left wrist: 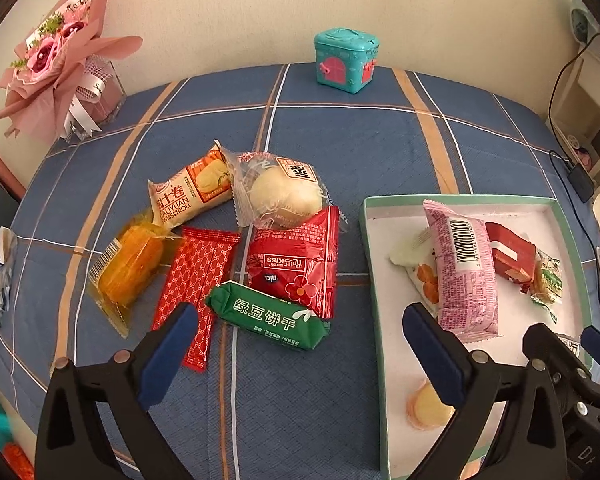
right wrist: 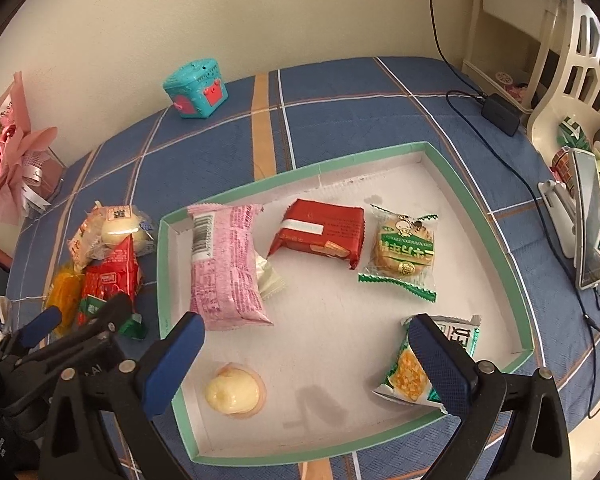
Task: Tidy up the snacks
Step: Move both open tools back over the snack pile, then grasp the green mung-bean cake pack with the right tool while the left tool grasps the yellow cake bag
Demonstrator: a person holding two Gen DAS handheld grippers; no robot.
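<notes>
Teal plastic toy box (left wrist: pixel 346 59) and pink paper-wrapped bouquet (left wrist: pixel 56 52) stand at the far edge of the blue plaid cloth (left wrist: pixel 340 140). Crinkly loose snack packets, green mung-bean biscuit wrapper (left wrist: pixel 270 316) nearest, lie left of the green-rimmed white cardboard tray (right wrist: pixel 476 216), which holds the pink barcode packet (right wrist: pixel 226 264). Left gripper (left wrist: pixel 300 356) and right gripper (right wrist: pixel 312 364) both gape wide, empty.
</notes>
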